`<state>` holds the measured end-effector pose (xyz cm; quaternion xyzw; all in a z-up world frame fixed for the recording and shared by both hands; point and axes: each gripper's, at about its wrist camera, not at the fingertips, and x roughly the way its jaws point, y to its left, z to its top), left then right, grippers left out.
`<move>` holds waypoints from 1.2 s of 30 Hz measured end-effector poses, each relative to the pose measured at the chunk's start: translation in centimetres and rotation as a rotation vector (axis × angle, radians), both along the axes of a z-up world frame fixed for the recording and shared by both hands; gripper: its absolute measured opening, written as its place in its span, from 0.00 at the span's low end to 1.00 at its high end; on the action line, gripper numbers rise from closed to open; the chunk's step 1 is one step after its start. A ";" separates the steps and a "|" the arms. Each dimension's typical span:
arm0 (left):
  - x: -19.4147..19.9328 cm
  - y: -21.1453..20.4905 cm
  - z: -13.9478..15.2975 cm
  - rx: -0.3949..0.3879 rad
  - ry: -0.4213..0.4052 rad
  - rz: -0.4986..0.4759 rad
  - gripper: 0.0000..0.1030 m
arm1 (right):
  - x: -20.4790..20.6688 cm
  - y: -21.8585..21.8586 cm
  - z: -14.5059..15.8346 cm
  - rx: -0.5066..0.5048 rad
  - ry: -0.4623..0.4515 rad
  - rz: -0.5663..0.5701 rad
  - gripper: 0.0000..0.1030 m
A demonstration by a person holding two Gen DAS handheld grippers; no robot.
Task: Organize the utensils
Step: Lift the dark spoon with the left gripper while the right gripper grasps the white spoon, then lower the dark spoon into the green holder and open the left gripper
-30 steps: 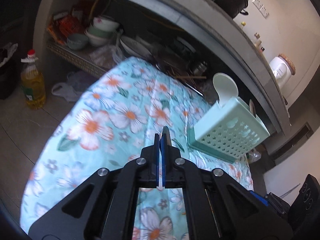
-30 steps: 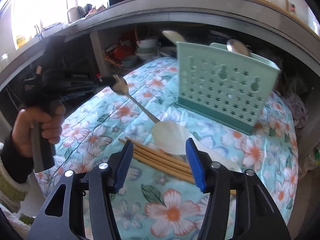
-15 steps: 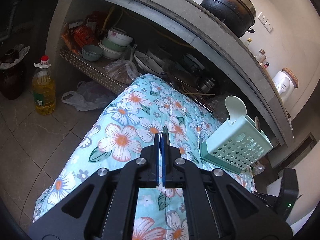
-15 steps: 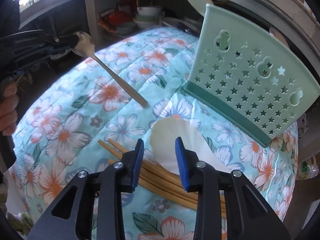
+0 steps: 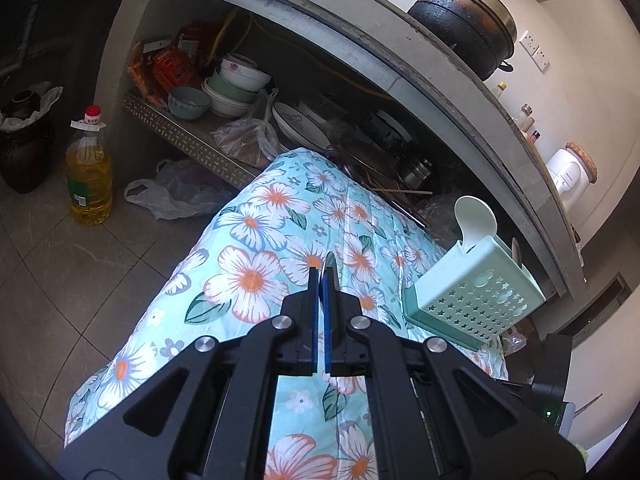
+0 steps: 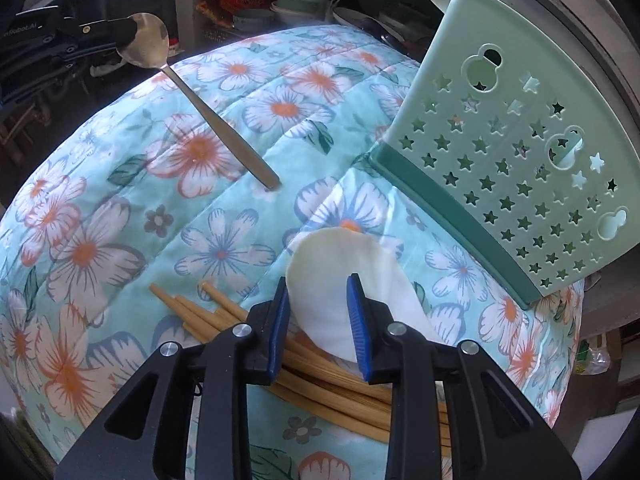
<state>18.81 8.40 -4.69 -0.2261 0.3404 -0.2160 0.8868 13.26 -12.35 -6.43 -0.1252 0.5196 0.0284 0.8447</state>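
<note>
My left gripper (image 5: 321,274) is shut on a metal spoon (image 5: 330,261), gripped at the bowl. In the right wrist view that spoon (image 6: 192,92) hangs from the left gripper (image 6: 120,34) with its handle tip touching the flowered cloth (image 6: 224,248). My right gripper (image 6: 318,286) is part open, its jaws either side of a white rice paddle (image 6: 340,280) lying on the cloth, over several wooden chopsticks (image 6: 224,316). The mint green perforated utensil holder (image 6: 520,160) stands at the right, with a white paddle and a spoon in it; it also shows in the left wrist view (image 5: 476,292).
A grey counter (image 5: 360,36) overhangs the table, with a black pot (image 5: 464,24) on it. Bowls (image 5: 232,88) and plates sit on the shelf beneath. An oil bottle (image 5: 88,172) and a plastic bag stand on the floor at the left.
The left gripper has lifted and pulled back with the spoon. The right gripper has come down and forward over the white paddle and its jaws have narrowed around it.
</note>
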 end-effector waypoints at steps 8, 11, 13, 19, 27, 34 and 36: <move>-1.0 0.1 1.3 0.016 -0.034 0.011 0.00 | -1.0 -0.9 3.0 -0.012 -0.135 -0.034 0.06; -1.7 0.1 2.3 0.030 -0.066 0.011 0.00 | -1.9 -2.5 5.4 0.009 -0.219 -0.080 0.04; -2.2 -0.1 3.2 0.041 -0.094 0.010 0.00 | -2.6 -3.9 7.1 0.040 -0.271 -0.112 0.03; -3.5 -0.9 6.1 0.044 -0.165 -0.006 0.00 | -6.0 -8.8 11.6 0.162 -0.419 -0.231 0.02; -4.9 -3.1 13.1 -0.018 -0.304 -0.088 0.00 | -10.5 -13.1 15.5 0.295 -0.582 -0.304 0.02; -3.8 -8.7 18.7 0.112 -0.462 -0.119 0.00 | -12.8 -14.7 16.6 0.354 -0.651 -0.308 0.02; -3.3 -10.3 19.3 0.172 -0.497 -0.118 0.00 | -13.3 -15.2 16.8 0.372 -0.665 -0.309 0.02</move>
